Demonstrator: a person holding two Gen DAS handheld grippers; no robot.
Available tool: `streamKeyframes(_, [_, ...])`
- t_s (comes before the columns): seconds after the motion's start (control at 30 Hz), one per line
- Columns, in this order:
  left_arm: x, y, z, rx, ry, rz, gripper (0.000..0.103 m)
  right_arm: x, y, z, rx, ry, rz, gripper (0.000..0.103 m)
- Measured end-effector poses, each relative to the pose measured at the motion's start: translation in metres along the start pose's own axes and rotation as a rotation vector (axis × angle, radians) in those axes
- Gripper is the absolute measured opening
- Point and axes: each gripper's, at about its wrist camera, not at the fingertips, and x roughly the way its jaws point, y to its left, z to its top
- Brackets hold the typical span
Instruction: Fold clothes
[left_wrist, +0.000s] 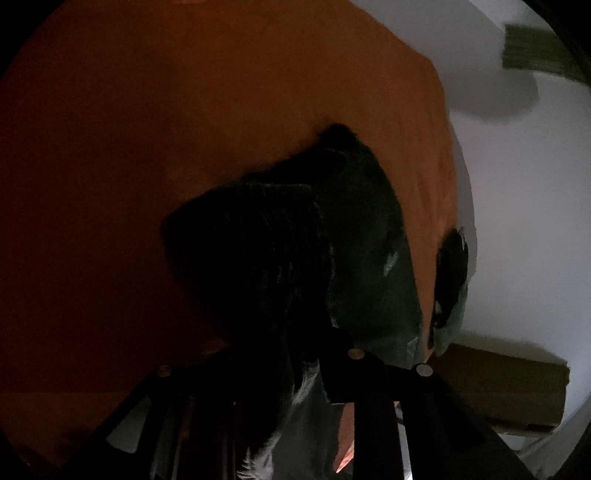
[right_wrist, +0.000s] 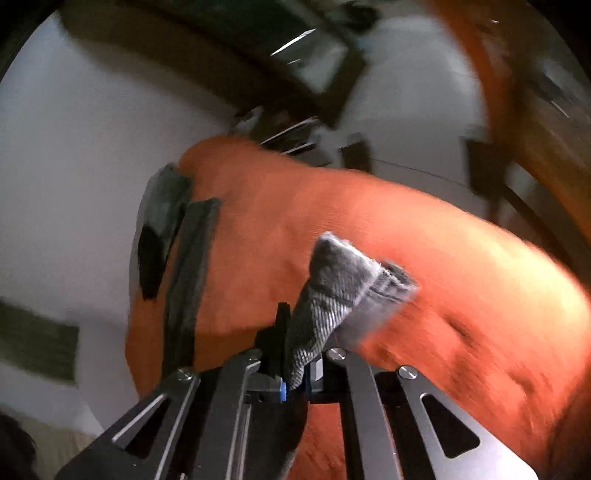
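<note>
A grey ribbed hem (right_wrist: 332, 291) of the orange garment (right_wrist: 369, 229) is pinched between the closed jaws of the right gripper (right_wrist: 295, 369), and the cloth is seen lifted and spread across the middle and right of the right wrist view. A dark strip (right_wrist: 192, 280) and a grey-black patch (right_wrist: 162, 221) are seen at the garment's left edge, against a white surface (right_wrist: 74, 147). The far background is blurred.

In the left wrist view, most of the frame is filled by the orange garment (left_wrist: 221, 110), very near the lens. A dark ribbed piece of cloth (left_wrist: 266, 251) is bunched just ahead of the left gripper (left_wrist: 295, 362); whether its jaws are closed on it cannot be told in the dark. A brown box (left_wrist: 517, 387) is seen at near right.
</note>
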Motion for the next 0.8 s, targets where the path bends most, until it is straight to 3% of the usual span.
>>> streamKeyframes(0.13, [-0.001,-0.043,0.028,-0.037,-0.017,0.038,0.026,0.049,0.099,0.056,-0.161,0.033,0.018,0.005])
streamKeyframes(0.2, [0.003,-0.068,0.050,-0.091,-0.032,0.076,0.026,0.072,0.148,0.087,-0.214,0.016,0.014,0.005])
streamKeyframes(0.37, [0.032,-0.130,0.102,-0.097,-0.130,0.089,0.019,0.160,0.264,0.158,-0.329,-0.029,-0.020,0.003])
streamKeyframes(0.53, [0.095,-0.160,0.150,-0.131,-0.137,0.170,0.013,0.283,0.363,0.179,-0.432,-0.005,-0.082,0.003])
streamKeyframes(0.57, [0.108,-0.164,0.161,-0.141,-0.155,0.186,0.003,0.305,0.379,0.181,-0.451,0.002,-0.093,0.002])
streamKeyframes(0.67, [0.126,-0.171,0.189,-0.149,-0.280,0.200,0.003,0.376,0.413,0.179,-0.466,0.018,-0.142,0.003])
streamKeyframes(0.73, [0.132,-0.163,0.207,-0.202,-0.314,0.155,0.003,0.420,0.418,0.176,-0.402,0.062,-0.132,0.006])
streamKeyframes(0.8, [0.147,-0.154,0.223,-0.209,-0.245,0.057,0.003,0.445,0.416,0.166,-0.350,0.051,-0.147,0.019])
